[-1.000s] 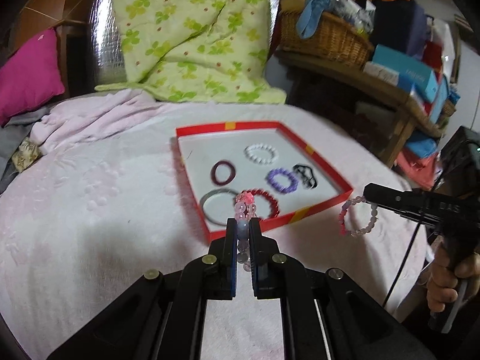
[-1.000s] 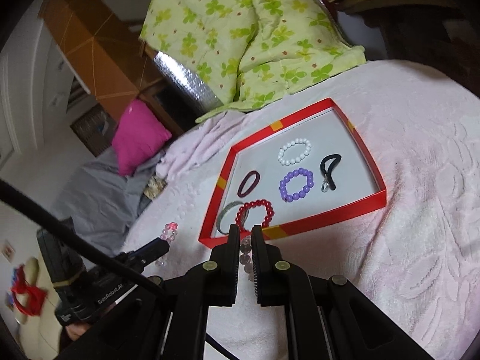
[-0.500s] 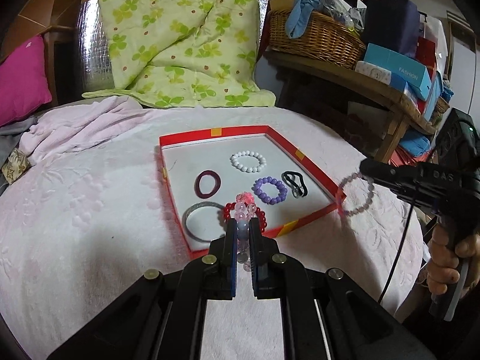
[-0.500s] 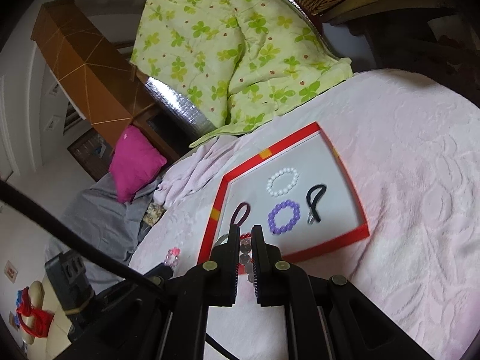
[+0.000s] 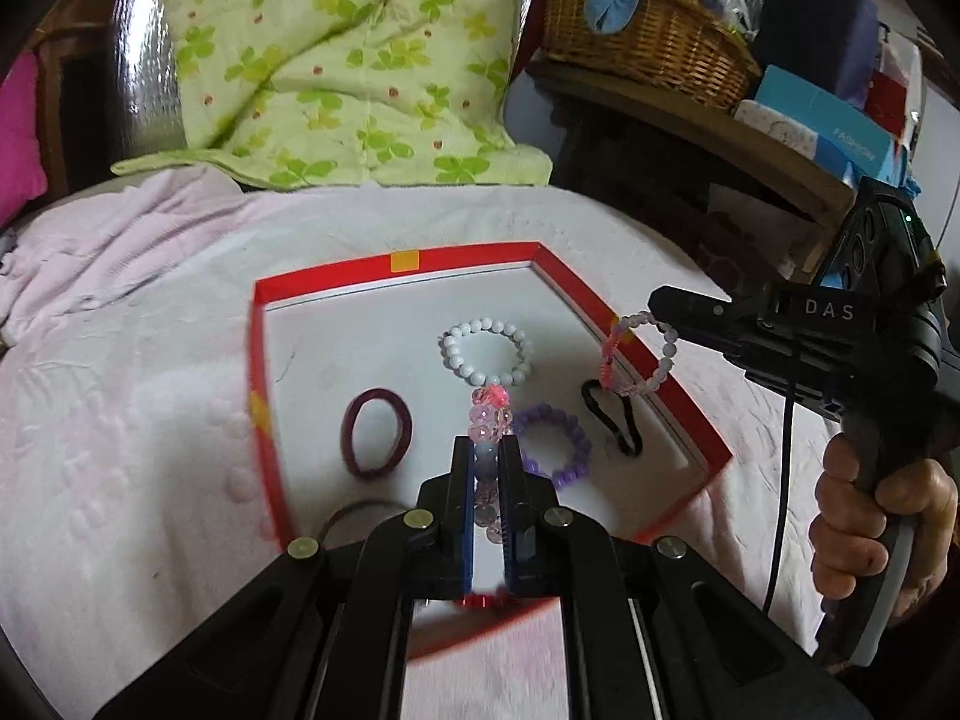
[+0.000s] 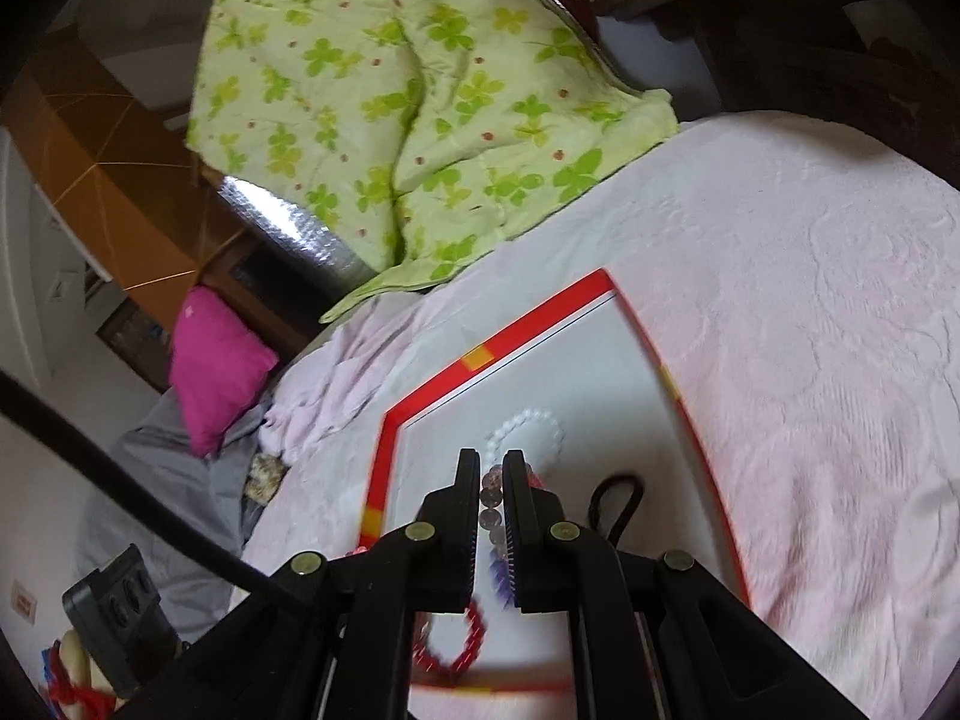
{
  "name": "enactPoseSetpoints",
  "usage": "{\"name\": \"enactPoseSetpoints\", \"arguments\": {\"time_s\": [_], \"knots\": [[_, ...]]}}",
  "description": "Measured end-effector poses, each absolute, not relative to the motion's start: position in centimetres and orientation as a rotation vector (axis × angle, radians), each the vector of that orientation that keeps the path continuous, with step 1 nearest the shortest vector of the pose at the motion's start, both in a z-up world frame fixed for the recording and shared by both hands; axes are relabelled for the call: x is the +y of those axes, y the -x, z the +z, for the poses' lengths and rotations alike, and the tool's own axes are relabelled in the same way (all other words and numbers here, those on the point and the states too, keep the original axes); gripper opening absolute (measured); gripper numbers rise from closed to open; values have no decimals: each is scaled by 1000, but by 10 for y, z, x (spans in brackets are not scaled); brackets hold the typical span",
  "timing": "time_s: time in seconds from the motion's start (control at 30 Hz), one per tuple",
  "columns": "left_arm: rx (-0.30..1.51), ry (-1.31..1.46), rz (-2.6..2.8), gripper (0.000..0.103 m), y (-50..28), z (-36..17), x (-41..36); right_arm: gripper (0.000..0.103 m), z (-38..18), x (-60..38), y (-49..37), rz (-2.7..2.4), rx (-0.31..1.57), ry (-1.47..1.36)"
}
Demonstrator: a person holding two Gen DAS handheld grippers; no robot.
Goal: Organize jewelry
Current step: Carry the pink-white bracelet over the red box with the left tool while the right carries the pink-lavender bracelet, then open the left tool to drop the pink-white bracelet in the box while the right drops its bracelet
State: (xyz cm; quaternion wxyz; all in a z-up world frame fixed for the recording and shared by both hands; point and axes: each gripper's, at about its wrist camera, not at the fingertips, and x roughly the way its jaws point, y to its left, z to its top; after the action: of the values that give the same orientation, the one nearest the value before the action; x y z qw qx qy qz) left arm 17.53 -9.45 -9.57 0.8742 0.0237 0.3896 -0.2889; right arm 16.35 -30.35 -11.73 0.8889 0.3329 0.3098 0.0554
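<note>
A red-rimmed tray (image 5: 264,372) with a white floor lies on the pink bedspread. In it lie a white bead bracelet (image 5: 487,349), a maroon ring (image 5: 376,432), a purple bead bracelet (image 5: 555,444) and a black hair tie (image 5: 612,420). My left gripper (image 5: 486,456) is shut on a pink and clear bead bracelet (image 5: 491,414), held above the tray. My right gripper (image 5: 657,306) is shut on a pale pink bead bracelet (image 5: 637,354), hanging over the tray's right rim. In the right wrist view the gripper (image 6: 492,471) holds its beads (image 6: 491,495) over the tray (image 6: 384,450); a red bracelet (image 6: 459,645) lies below.
A green floral quilt (image 5: 336,66) is heaped behind the tray. A magenta pillow (image 6: 213,366) lies at the far left. A wooden shelf with a wicker basket (image 5: 648,42) and boxes stands at the right. Bare pink bedspread (image 5: 132,420) surrounds the tray.
Both grippers have moved forward over the tray with their bracelets. The right gripper's bracelet went from outside the front right rim to above the right rim.
</note>
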Motion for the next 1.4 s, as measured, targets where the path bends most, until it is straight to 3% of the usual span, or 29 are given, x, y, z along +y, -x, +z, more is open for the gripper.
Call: {"name": "enactPoseSetpoints", "arguments": {"time_s": [0.83,0.87,0.9,0.93,0.97,1.03,1.17,1.4], "knots": [[908,-120,-536,10,-212,-136,-120,12,-148,-316,-225,34,719,-737],[906,-120,-533,17,-212,-135,-119,14,-147,-317,-224,11,719,-725],[902,-120,-527,33,-211,-134,-117,14,-147,-318,-222,5,716,-719],[892,-121,-518,41,-209,-131,-116,17,-145,-320,-220,-11,709,-707],[879,-123,-510,54,-207,-129,-114,27,-144,-321,-218,-24,702,-698],[843,-138,-508,56,-201,-121,-112,41,-139,-324,-213,-39,687,-689],[782,-179,-480,70,-185,-108,-107,42,-125,-322,-201,-37,652,-648],[734,-195,-411,72,-163,-91,-88,42,-107,-310,-176,-27,637,-583]]}}
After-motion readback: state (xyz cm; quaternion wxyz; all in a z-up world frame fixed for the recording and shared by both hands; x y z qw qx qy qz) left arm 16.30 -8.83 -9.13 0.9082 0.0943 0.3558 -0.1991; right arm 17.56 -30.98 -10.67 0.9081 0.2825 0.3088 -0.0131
